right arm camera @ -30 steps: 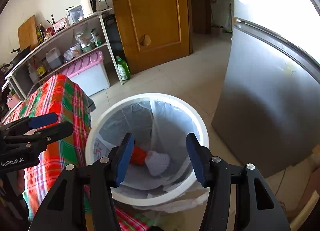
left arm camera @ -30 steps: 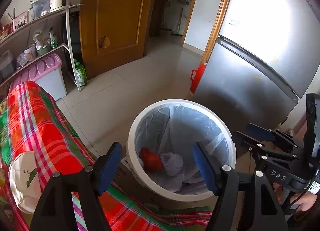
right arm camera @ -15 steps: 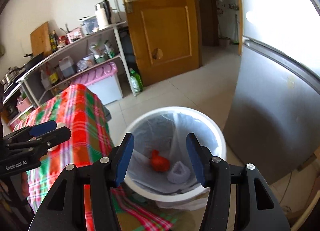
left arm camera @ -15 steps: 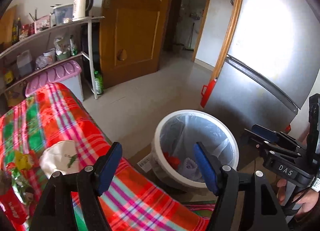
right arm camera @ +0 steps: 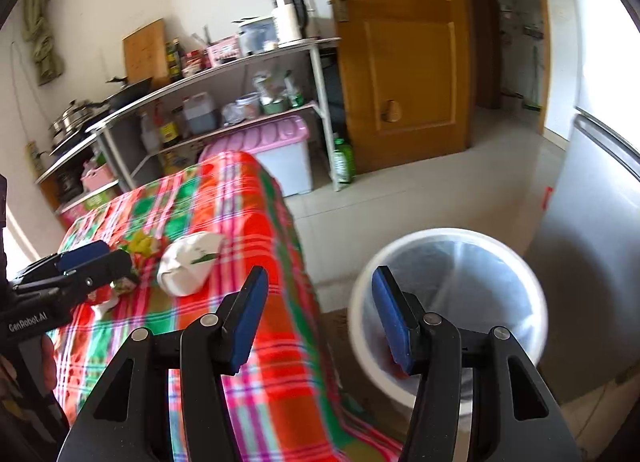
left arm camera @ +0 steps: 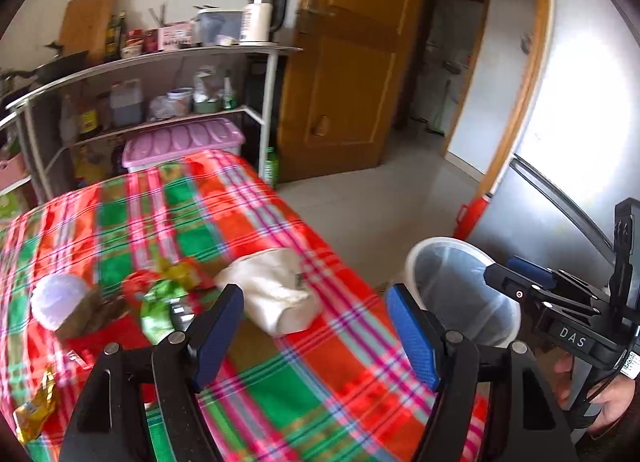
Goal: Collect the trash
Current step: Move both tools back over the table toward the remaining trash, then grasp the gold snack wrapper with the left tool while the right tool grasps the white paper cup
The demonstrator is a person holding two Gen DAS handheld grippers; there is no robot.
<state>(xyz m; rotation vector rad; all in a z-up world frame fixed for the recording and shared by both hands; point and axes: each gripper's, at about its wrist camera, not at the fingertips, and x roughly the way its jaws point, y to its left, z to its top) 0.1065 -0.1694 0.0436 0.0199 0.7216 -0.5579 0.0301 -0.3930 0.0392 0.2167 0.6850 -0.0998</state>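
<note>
the left gripper (left arm camera: 314, 332) is spread wide and holds nothing, its blue pads (left arm camera: 218, 336) hanging above the plaid cloth (left arm camera: 248, 230) on the table. just past its left pad, at about 12 o'clock in the left wrist view, lies a crumpled white bag (left arm camera: 276, 294) with a green mark on it. at 10 o'clock from the gripper sits a cluster of wrappers (left arm camera: 164, 290) — red, green and yellow, blurred, so i cannot tell how many pieces there are. further out at 9 o'clock is a white ball (left arm camera: 58, 300) resting against something brown, and a gold wrapper (left arm camera: 36, 410) lies near the cloth's near edge at 8 o'clock.

the bin (left arm camera: 460, 294), white with a clear liner, stands on the floor off the table's edge, at 2 o'clock from the left gripper; its contents are hidden from this angle.

the right gripper (right arm camera: 316, 318) is also wide open and empty. it hangs over the gap between table and bin: the cloth (right arm camera: 240, 222) is at its 10 o'clock, the bin (right arm camera: 448, 290) at its 2 o'clock, with a bit of red visible low inside behind the right pad. the left gripper (right arm camera: 86, 258) shows at 9 o'clock in this view, over the wrappers (right arm camera: 142, 242), with the bag (right arm camera: 188, 262) just beside it.

a shelf (right arm camera: 224, 74) with a kettle (right arm camera: 288, 16) stands beyond the table, a pink-lidded box (right arm camera: 272, 142) under it, a door (right arm camera: 400, 54) at 12 o'clock and a fridge (right arm camera: 592, 202) at 3 o'clock.
</note>
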